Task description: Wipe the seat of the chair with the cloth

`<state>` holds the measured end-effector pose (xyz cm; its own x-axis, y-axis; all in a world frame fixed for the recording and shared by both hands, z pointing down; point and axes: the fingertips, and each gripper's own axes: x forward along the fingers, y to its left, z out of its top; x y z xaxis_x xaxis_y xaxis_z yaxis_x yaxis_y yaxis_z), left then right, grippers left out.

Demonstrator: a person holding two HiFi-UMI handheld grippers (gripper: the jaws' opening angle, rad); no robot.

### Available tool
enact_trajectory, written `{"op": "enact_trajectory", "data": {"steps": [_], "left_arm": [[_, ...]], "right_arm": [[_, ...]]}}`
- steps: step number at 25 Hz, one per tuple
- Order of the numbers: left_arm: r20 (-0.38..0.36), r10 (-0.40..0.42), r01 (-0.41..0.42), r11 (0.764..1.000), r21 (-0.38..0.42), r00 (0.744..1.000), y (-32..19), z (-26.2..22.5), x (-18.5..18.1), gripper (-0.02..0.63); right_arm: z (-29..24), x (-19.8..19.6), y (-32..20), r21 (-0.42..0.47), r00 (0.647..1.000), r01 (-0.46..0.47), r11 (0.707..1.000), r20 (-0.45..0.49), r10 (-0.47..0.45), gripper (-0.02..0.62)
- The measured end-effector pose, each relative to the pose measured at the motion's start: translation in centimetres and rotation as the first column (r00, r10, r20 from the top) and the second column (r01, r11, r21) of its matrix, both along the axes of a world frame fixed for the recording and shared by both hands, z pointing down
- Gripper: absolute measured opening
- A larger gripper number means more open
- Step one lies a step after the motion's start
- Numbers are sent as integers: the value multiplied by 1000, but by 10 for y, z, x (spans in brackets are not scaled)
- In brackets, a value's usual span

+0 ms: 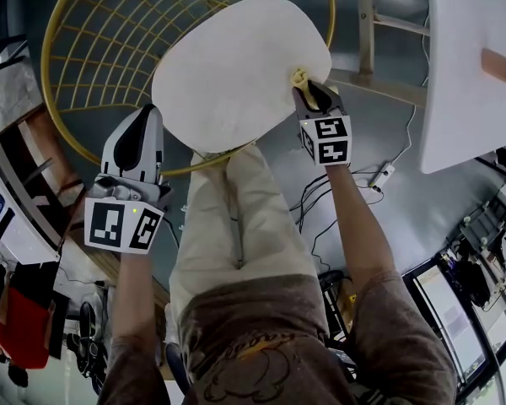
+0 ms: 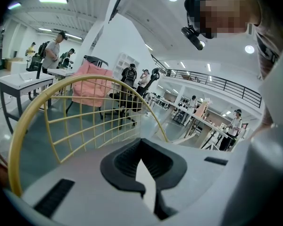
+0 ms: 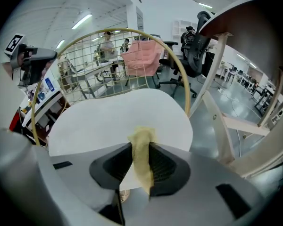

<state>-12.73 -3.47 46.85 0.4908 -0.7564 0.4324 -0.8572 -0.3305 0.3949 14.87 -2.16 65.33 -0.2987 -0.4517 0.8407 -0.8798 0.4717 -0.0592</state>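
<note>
Cloth [image 3: 142, 160] mostly hidden between right gripper [image 1: 309, 91] jaws, at seat [image 1: 236, 66] edge.

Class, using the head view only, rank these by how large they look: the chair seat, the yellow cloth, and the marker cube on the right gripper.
1. Seat
2. Marker cube, which is nearer the camera, so it may look oversized
3. Cloth, only a small tuft showing at the jaws
</note>
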Motion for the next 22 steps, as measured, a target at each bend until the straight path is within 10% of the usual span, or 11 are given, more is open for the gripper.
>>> {"op": "enact_trajectory", "data": {"steps": [22], "left_arm": [[-2, -19, 19, 1000, -8, 1000, 6, 4, -5, 3]], "right_arm": [[13, -147, 83, -140, 970, 124, 982, 226, -90, 120]]}}
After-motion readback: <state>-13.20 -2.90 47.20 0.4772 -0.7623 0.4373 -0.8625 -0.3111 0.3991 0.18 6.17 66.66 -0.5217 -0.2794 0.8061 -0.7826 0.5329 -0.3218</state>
